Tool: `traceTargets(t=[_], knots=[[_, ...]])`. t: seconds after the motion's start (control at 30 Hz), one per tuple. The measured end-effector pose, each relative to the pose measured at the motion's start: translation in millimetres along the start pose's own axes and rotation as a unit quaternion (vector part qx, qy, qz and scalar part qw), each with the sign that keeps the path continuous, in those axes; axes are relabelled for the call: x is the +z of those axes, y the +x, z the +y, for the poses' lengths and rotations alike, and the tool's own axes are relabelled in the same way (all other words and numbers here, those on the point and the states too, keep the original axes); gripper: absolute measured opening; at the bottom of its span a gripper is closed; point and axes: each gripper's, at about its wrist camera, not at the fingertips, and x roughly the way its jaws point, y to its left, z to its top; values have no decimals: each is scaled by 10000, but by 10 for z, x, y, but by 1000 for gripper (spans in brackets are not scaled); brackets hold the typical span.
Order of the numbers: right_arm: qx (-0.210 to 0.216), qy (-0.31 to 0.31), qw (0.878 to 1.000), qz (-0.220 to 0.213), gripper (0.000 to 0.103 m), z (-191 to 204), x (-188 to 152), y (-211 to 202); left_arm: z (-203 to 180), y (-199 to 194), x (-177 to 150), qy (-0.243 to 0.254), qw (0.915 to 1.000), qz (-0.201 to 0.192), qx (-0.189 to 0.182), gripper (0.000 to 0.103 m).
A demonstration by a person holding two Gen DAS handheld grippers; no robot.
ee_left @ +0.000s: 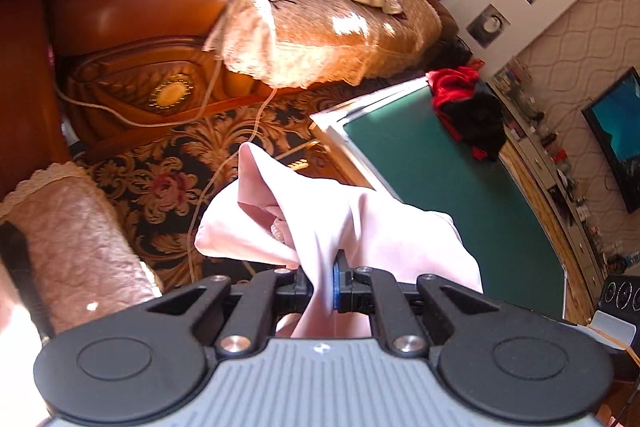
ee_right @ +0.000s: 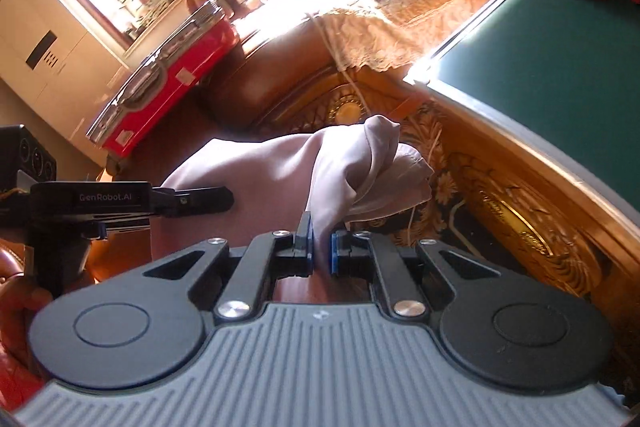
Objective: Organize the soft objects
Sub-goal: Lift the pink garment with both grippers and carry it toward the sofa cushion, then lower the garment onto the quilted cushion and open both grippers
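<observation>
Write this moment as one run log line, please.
left gripper: shut on pink cloth | right gripper: shut on pink cloth | cloth: held off green table

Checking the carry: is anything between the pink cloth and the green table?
Nothing visible. Both grippers, left and right, are shut on the pink cloth, held up over the carpet. The green table lies just beyond it, bare on the near side; a red and black cloth pile sits at its far edge.

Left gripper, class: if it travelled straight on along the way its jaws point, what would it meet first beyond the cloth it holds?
Probably the patterned carpet, just beside the green table corner; depth is unclear past the pink cloth in the left gripper.
</observation>
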Motion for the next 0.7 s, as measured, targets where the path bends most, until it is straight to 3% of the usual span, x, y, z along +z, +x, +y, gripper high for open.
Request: traceTargets(t=[0.17,0.4,0.53,0.7], knots=[[490,-498,9955,644,11,1142,-195,787,1062,-617,-72,-620,9963,-341,484,10],[821,-1110,9798,1448,11,2307,-559,1755,2341,-1372,-393,-1494,9812,-669,1017,10],[765,-1571,9683,1785,11,2807,-819,2201,2926,-1564,-676,-2005,9701,-810,1100,10],[573,-2111,9523,2130,11,3193,-1137,2605,3468,-1499,-1021,-2573,9568,-850,1051,10]])
